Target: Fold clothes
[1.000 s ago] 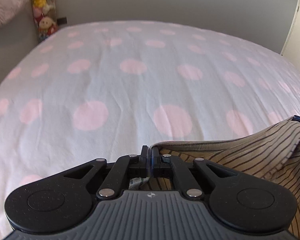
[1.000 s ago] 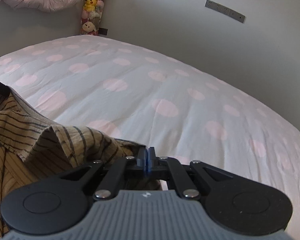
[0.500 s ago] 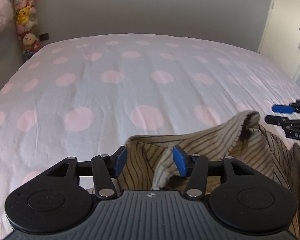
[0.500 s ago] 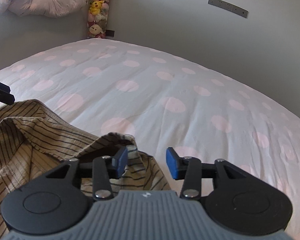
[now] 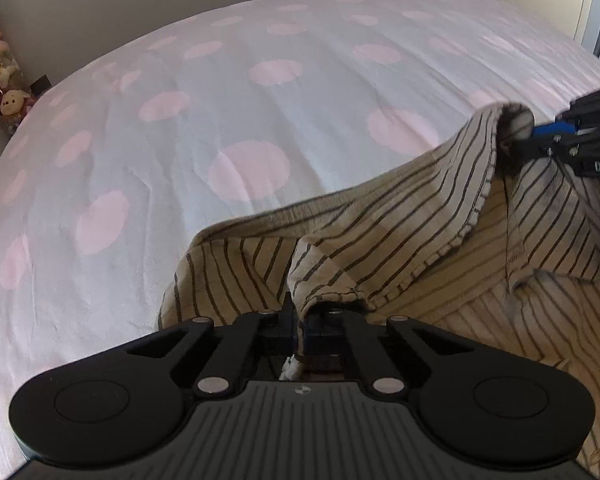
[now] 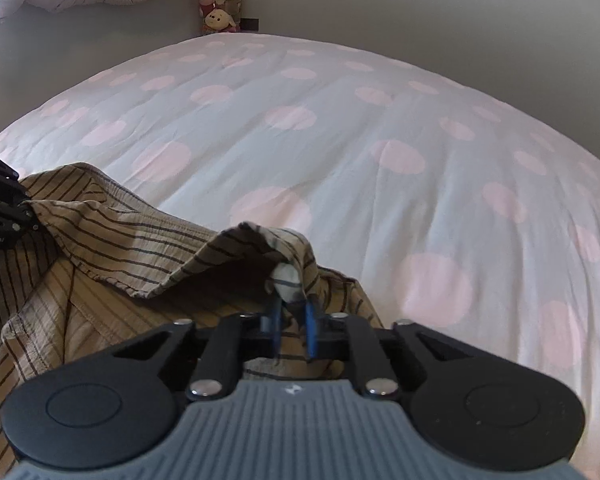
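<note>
My left gripper (image 5: pixel 300 330) pinches the striped shirt (image 5: pixel 400 216) on the near bedspread (image 5: pixel 220 120); my right gripper (image 6: pixel 292 330), lettered "DAS", clamps a fold with a small gap.

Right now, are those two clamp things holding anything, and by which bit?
Both grip the striped shirt. The left gripper is shut on a fold of its hemmed edge; the right gripper pinches a bunched fold of the same edge further along.

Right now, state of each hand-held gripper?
Left hand-held gripper: closed on the tan, dark-striped cotton shirt.
Right hand-held gripper: nearly closed, pinching a fold of the same shirt.
</note>
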Demonstrator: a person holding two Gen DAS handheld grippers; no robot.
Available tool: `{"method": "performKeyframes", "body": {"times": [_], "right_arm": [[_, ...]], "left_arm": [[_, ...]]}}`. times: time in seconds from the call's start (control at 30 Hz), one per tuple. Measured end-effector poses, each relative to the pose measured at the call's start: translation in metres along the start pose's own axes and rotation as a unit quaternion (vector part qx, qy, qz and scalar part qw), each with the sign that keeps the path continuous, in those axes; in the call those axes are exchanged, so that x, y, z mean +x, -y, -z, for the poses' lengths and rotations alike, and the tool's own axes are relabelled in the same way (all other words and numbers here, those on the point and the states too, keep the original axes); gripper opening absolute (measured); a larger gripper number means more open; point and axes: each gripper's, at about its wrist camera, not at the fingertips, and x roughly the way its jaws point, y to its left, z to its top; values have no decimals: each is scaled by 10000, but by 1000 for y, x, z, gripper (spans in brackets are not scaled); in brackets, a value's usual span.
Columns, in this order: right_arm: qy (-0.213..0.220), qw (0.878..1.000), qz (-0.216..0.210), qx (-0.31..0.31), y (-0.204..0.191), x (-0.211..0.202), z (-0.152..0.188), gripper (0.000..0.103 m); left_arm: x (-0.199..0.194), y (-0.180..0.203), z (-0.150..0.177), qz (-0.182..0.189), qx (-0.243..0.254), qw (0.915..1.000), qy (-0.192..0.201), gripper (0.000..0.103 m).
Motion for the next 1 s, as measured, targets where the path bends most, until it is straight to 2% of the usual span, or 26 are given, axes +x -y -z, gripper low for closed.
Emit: {"method": "performKeyframes", "body": {"times": [0.13, 0.23, 0.43, 0.57, 0.8, 0.83, 0.87, 0.93, 1.0], "right_arm": [[268, 9994, -151, 143, 4, -13, -16, 6], [540, 9979, -104, 355, 12, -22, -35, 6], [866, 9939, 209, 644, 27, -19, -65, 5], [817, 9934, 299, 753, 34, 1, -70, 5], [430, 9946, 171, 926, 36, 43, -48, 6], [397, 9945, 142, 963, 37, 47, -45, 7], [378, 9941, 100, 1015, 38, 49, -43, 12], [357, 9932, 5, 1106, 40, 51, -39, 22], [375, 9931, -63, 1110, 42, 48, -36, 37]], "left_arm": [[-9, -18, -24, 392, -625, 9968, 322, 0], [-16, -34, -51, 620, -1253, 9883, 603, 0], [-18, -52, -84, 500, -1889, 9762, 936, 0], [6, -57, -89, 388, -2110, 9734, 808, 0], [51, -54, -77, 267, -2267, 9727, 425, 1], [54, -55, -74, 270, -2323, 9714, 404, 2], [57, -56, -71, 256, -2379, 9702, 379, 2], [59, -58, -67, 248, -2422, 9693, 345, 12], [54, -59, -63, 149, -2428, 9691, 402, 37]]}}
